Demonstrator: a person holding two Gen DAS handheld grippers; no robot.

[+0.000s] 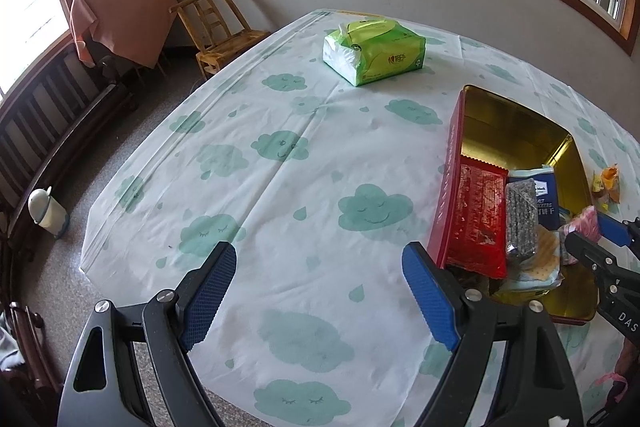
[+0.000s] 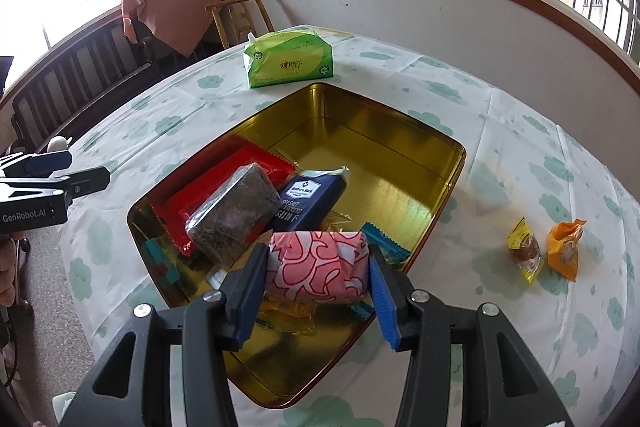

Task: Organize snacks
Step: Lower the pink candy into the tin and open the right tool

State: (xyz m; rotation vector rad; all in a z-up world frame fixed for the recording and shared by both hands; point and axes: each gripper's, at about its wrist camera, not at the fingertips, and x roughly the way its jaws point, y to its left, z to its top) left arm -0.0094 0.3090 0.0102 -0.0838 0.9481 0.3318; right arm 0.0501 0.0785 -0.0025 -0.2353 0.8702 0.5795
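1. I count one gold-lined tin (image 2: 400,163) with red outer walls, open, on the worktop (image 1: 280,187) with its cloud-print cloth.
2. Inside the tin I make out one red flat packet (image 2: 224,183), one dark block in clear wrap (image 2: 234,213) lying on it, and one navy cracker pack (image 2: 308,199) beside that. Teal-edged wrappers and some yellowish clear packets lie low in the tin; their number I cannot tell.
3. Two small snacks sit outside the tin on the worktop to its right, just beside each other: one yellow packet (image 2: 526,251), one orange packet (image 2: 564,247).
4. One green tissue pack (image 2: 290,59) stands beyond the tin's far end.
5. Right gripper (image 2: 318,267): fingers narrow, both blue pads pressing the ends of one pink-and-white patterned packet (image 2: 320,263), held over the near end of the tin.
6. Left gripper (image 1: 320,295): fingers wide apart, nothing between them, above bare cloth just left of the tin.
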